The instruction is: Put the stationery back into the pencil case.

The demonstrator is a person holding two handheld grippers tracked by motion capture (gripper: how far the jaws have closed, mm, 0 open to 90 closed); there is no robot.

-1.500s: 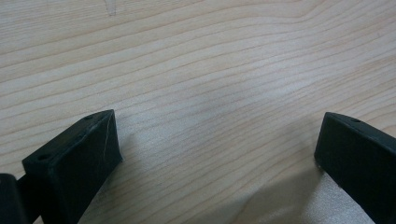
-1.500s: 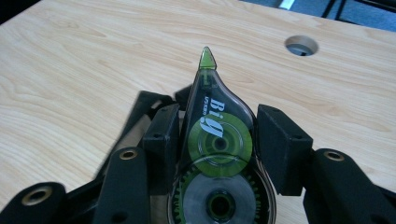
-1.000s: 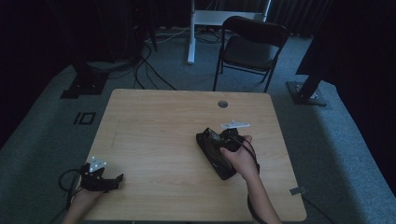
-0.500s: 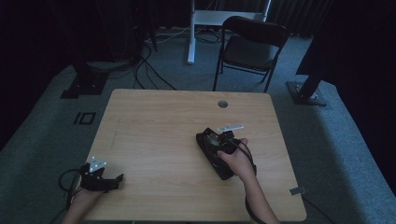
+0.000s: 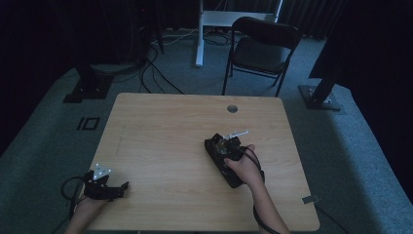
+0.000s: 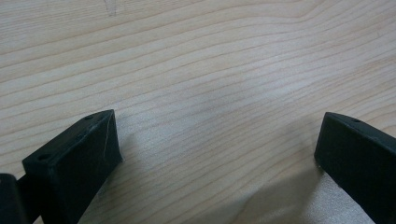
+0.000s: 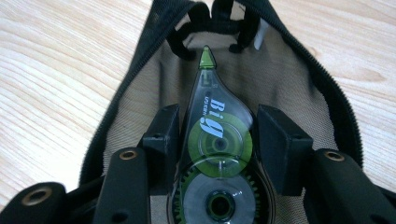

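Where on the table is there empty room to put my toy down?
The whole far half of the wooden table is bare, from the left edge to the small round hole. The near middle, between the left claw and the black pouch, is free too. It is crowded where the right claw holds the correction tape over the pouch.

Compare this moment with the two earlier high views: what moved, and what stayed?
Hardly anything moved. The right gripper sits over the open black pouch as before, jaws on a correction tape pointed into it; the hand shifted only slightly. The left gripper stays open at the table's near left corner.
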